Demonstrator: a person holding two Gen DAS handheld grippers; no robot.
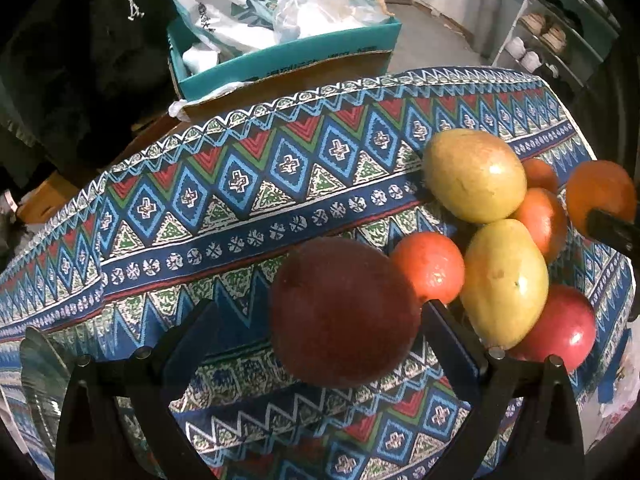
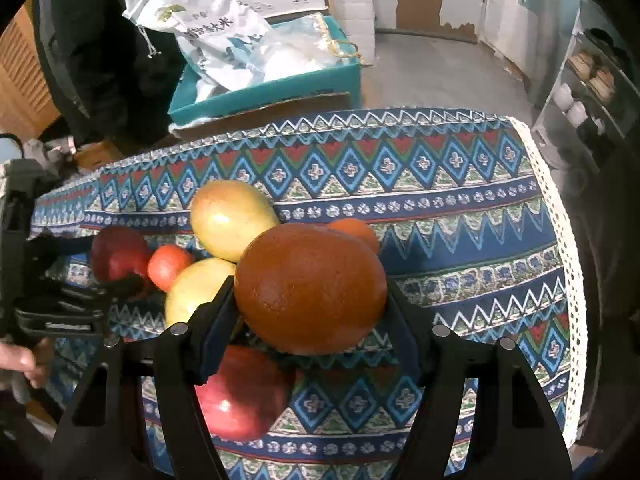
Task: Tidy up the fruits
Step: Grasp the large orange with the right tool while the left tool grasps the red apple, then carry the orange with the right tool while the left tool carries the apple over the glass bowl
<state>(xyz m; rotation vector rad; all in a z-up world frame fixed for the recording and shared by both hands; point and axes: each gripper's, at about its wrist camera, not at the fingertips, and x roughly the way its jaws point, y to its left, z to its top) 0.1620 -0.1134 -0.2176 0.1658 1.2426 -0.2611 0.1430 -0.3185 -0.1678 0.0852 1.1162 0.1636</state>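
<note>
My left gripper (image 1: 320, 308) stands open around a dark red apple (image 1: 344, 312) on the patterned tablecloth (image 1: 180, 208); a gap shows between its left pad and the fruit. Right of it lie two yellow-green mangoes (image 1: 474, 174) (image 1: 504, 280), a tangerine (image 1: 430, 268) and a bright red apple (image 1: 560, 328). My right gripper (image 2: 310, 292) is shut on a large orange (image 2: 310, 288), held a little above that pile. The same orange (image 1: 600, 196) appears at the right edge of the left wrist view. A red apple (image 2: 240, 396) lies under the right gripper's left finger.
A teal cardboard box (image 1: 288, 60) stuffed with white bags stands beyond the table's far edge. A shelf unit (image 1: 560, 40) is at the far right. A shiny dish (image 1: 40, 380) sits at the lower left. The cloth's lace hem (image 2: 560, 240) marks the right edge.
</note>
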